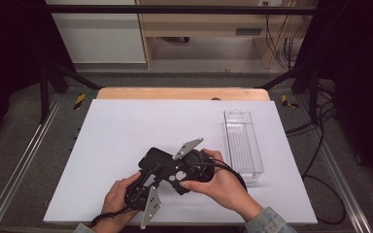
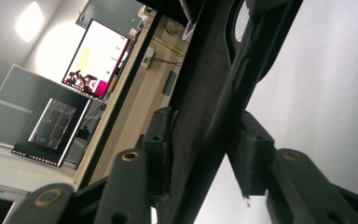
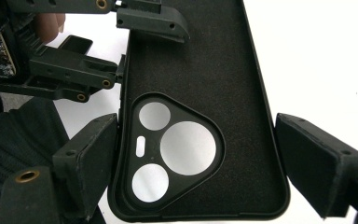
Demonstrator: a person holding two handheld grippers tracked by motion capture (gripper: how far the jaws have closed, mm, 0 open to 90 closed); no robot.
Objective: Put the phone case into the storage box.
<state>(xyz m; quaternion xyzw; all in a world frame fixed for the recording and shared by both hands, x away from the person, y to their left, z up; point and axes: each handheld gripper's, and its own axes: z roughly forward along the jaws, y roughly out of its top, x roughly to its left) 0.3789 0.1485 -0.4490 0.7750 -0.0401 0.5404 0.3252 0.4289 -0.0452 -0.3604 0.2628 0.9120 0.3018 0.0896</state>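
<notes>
Two grippers on one black phone case [image 3: 200,84], held above white table [image 1: 126,126]. Left gripper [image 2: 205,154]: jaws narrow, pinching case wall edge-on at one long side. Right gripper [image 3: 196,158]: jaws wide, straddling case across width at camera-cutout end; left pad touching edge, right pad just clear. Long axis runs away from right jaws, toward left gripper. Clear plastic tray [image 1: 243,143] near, on right hand's side.

No legible text, label, brand or number. Monitor screens [image 2: 98,58] in left gripper view show coloured blocks only, too blurred to read.
</notes>
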